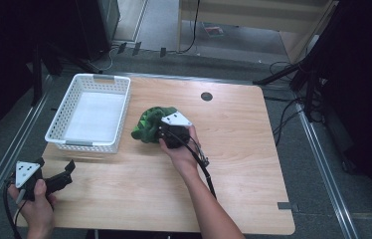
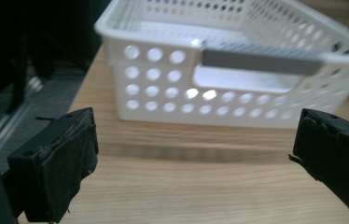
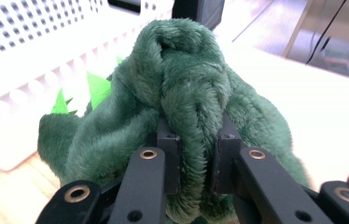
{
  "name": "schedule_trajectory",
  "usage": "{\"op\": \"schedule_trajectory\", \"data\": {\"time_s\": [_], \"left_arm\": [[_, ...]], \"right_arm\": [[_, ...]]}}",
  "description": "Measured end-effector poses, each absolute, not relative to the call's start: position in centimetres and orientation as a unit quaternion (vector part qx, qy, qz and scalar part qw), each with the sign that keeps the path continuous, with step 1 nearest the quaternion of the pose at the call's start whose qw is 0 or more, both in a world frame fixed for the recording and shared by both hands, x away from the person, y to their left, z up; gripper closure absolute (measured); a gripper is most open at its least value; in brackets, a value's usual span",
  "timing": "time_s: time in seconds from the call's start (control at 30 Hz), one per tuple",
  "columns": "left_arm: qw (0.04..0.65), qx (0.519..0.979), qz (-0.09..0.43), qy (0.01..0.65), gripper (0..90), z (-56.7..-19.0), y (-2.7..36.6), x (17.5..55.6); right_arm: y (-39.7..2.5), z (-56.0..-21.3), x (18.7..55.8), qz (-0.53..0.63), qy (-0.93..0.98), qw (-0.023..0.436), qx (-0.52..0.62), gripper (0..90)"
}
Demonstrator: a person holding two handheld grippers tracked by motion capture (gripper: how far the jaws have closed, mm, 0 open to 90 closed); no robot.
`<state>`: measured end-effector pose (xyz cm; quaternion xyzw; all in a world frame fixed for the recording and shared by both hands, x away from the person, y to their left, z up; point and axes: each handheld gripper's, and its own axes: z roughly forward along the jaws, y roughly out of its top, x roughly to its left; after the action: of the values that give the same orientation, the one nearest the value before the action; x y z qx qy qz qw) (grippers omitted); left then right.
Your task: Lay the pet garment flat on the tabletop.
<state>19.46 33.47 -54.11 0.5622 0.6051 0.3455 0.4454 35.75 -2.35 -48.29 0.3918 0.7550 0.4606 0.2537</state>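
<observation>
the green plush toy (image 1: 150,124) is lying near the middle of the table (image 1: 233,164) in the high view, just beside the long right wall of the white basket (image 1: 92,113), which is sitting toward the far left corner. the right gripper (image 1: 163,130) is pressing into the toy's near side, with the person's right hand (image 1: 181,149) wrapped around it and a black cable trailing back along the forearm. the left gripper (image 1: 67,172) is resting by the near left corner, held in the left hand (image 1: 37,206) — well apart from the toy.

in the left gripper view, the two black jaws are standing wide apart with nothing between them, and the basket's (image 2: 238,70) perforated short wall and grey handle strip are facing them across bare wood.

in the right gripper view, the right gripper (image 3: 196,161) is pinching a thick fold of the toy's (image 3: 182,84) green fur — the jaws are clamped on it, with the basket just behind at the left.
</observation>
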Motion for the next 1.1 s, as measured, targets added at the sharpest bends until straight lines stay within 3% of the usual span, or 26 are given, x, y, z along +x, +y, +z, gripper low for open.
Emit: {"op": "schedule_trajectory", "data": {"time_s": [0.33, 0.47, 0.6, 0.7, 0.73, 0.8, 0.83, 0.87, 0.93, 1.0, 1.1], "left_arm": [[0.513, 0.625, 0.314, 0.498, 0.2, -49.0, 25.3, 20.0], [0.540, 0.639, 0.298, 0.460, 0.2, -47.0, 21.6, 21.4], [0.559, 0.639, 0.290, 0.442, 0.2, -45.6, 18.5, 22.7], [0.557, 0.652, 0.284, 0.428, 0.2, -46.1, 17.1, 23.0], [0.559, 0.653, 0.279, 0.428, 0.2, -46.5, 16.9, 23.0], [0.556, 0.661, 0.267, 0.426, 0.2, -47.2, 16.8, 23.0], [0.551, 0.668, 0.264, 0.425, 0.2, -47.6, 16.8, 23.0], [0.547, 0.673, 0.262, 0.424, 0.2, -47.9, 16.8, 23.0], [0.547, 0.675, 0.254, 0.426, 0.2, -48.3, 16.9, 22.9], [0.548, 0.676, 0.248, 0.426, 0.2, -48.5, 17.0, 22.9], [0.552, 0.676, 0.242, 0.423, 0.2, -48.5, 16.9, 22.8]], "right_arm": [[-10.7, -42.4, 30.2, 0.491, 0.725, 0.302, 0.378, 78.2], [-12.7, -41.7, 27.9, 0.481, 0.724, 0.328, 0.371, 77.8], [-13.7, -42.6, 25.9, 0.476, 0.725, 0.331, 0.373, 77.6], [-13.3, -45.2, 25.1, 0.475, 0.739, 0.305, 0.367, 77.6], [-12.4, -47.6, 25.1, 0.456, 0.767, 0.278, 0.356, 76.5], [-12.2, -48.3, 25.0, 0.452, 0.773, 0.271, 0.353, 74.9], [-11.8, -49.1, 25.0, 0.456, 0.780, 0.257, 0.344, 70.0], [-11.5, -49.7, 25.1, 0.462, 0.785, 0.242, 0.335, 59.0], [-11.0, -49.6, 25.2, 0.480, 0.790, 0.204, 0.323, 24.2], [-11.1, -48.6, 25.2, 0.495, 0.794, 0.176, 0.307, 15.6], [-12.5, -46.5, 24.8, 0.537, 0.776, 0.163, 0.288, 15.6]]}}
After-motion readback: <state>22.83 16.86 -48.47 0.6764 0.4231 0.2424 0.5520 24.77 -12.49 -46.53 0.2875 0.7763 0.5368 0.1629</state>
